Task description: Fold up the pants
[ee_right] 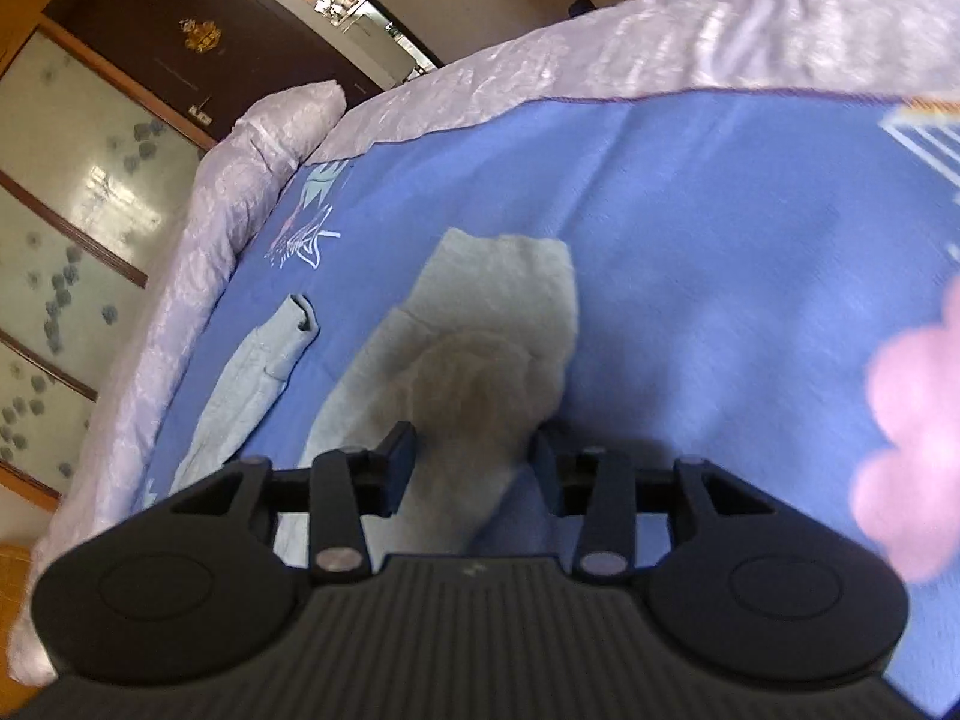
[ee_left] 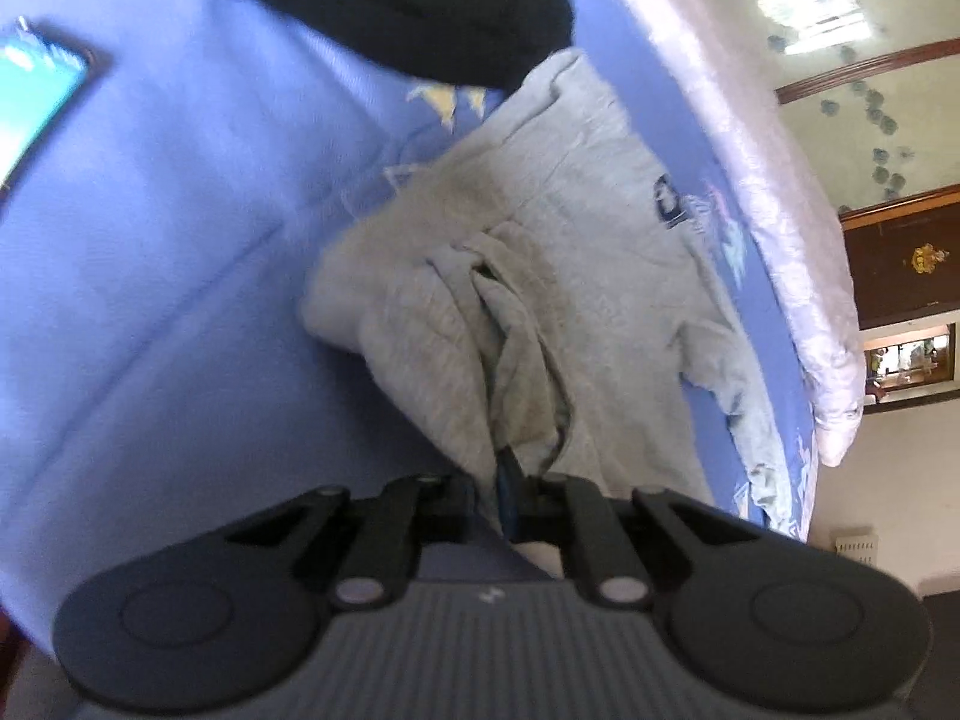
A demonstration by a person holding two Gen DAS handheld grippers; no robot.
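Note:
Light grey pants (ee_left: 540, 276) lie crumpled on a blue bed sheet (ee_left: 180, 240). My left gripper (ee_left: 507, 492) is shut on a bunched fold of the grey pants, which drapes away from the jaws over the bed. In the right wrist view the grey pants (ee_right: 480, 348) run forward from between the jaws. My right gripper (ee_right: 474, 456) is open, its fingers (ee_right: 399, 450) standing on either side of the cloth, one pants leg (ee_right: 258, 372) trailing to the left.
A black garment (ee_left: 408, 6) lies beyond the pants. A phone with a lit screen (ee_left: 36, 96) lies at the left. A pale quilted bed border (ee_right: 540, 78) rims the sheet. A pink blurred shape (ee_right: 912, 420) is at the right. Wardrobe doors (ee_right: 90, 192) stand beyond.

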